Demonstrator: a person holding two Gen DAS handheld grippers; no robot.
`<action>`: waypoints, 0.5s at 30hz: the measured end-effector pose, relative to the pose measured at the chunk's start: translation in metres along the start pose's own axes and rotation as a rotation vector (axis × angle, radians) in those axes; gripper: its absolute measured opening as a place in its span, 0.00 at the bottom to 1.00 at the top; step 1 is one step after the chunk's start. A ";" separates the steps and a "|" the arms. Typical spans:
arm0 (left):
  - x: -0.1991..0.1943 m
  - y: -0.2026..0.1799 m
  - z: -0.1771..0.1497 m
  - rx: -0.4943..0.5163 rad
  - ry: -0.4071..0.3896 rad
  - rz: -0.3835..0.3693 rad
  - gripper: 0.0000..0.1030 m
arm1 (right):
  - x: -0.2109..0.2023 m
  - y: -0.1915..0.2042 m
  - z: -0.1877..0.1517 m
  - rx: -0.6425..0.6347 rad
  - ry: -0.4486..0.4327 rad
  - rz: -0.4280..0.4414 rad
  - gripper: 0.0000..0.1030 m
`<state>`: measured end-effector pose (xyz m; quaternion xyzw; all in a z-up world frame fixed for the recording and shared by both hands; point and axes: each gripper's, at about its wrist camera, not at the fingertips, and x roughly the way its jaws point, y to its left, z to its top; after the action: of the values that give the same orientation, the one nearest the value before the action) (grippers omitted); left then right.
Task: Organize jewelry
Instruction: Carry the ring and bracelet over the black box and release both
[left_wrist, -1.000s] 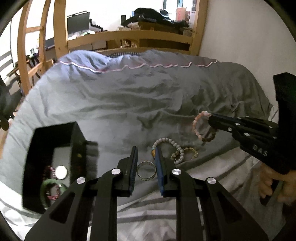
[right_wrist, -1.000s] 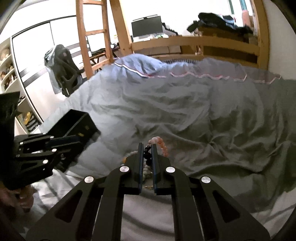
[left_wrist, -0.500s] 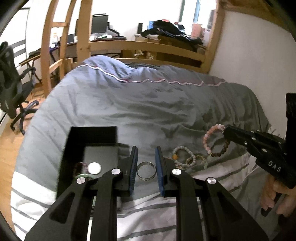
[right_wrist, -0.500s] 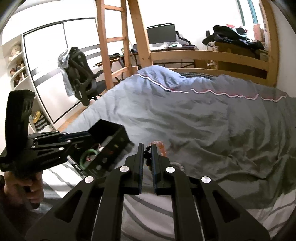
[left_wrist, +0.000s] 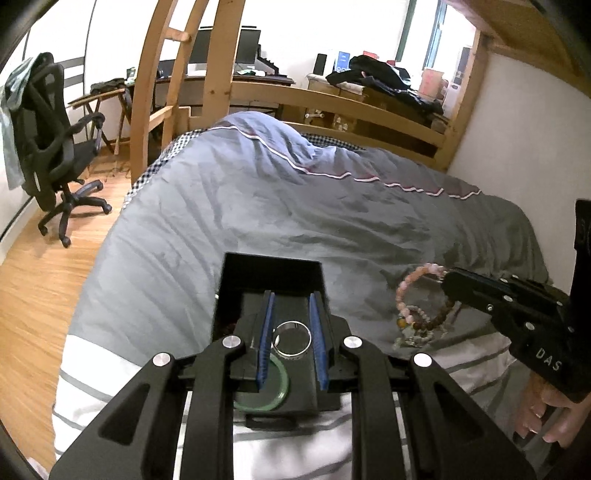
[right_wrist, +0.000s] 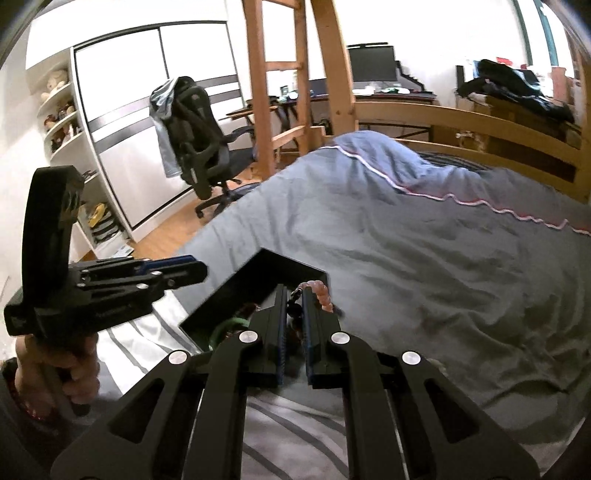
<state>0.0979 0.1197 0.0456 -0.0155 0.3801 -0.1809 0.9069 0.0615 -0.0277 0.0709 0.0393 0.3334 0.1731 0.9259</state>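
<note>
My left gripper (left_wrist: 291, 306) is shut on a silver bangle (left_wrist: 291, 338) and holds it above the open black jewelry box (left_wrist: 271, 271), where a green bangle (left_wrist: 279, 387) lies. My right gripper (right_wrist: 294, 299) is shut on a pink bead bracelet (right_wrist: 320, 291) and a dark bead bracelet, which hang from it in the left wrist view (left_wrist: 410, 295). It hovers right of the box (right_wrist: 258, 280). More bracelets (left_wrist: 413, 334) lie on the bed beneath it.
A grey duvet (left_wrist: 314, 206) covers the bed, with a white striped sheet (left_wrist: 96, 373) at the near edge. Wooden bunk posts (left_wrist: 155, 85) and a black office chair (left_wrist: 55, 140) stand at the left on the wood floor.
My left gripper has carried the silver bangle left from the bed to above the box. My right gripper, with the bead bracelets, has also moved toward the box.
</note>
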 end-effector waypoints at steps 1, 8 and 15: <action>0.001 0.001 0.001 0.001 0.001 0.000 0.18 | 0.004 0.004 0.002 -0.001 0.001 0.006 0.09; 0.018 0.021 0.002 -0.015 0.064 0.009 0.18 | 0.033 0.035 0.010 -0.015 0.017 0.060 0.09; 0.050 0.038 -0.010 -0.037 0.194 0.031 0.18 | 0.067 0.043 0.001 0.011 0.070 0.105 0.09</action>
<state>0.1353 0.1398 -0.0020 -0.0089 0.4696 -0.1607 0.8681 0.0970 0.0360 0.0391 0.0559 0.3640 0.2206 0.9032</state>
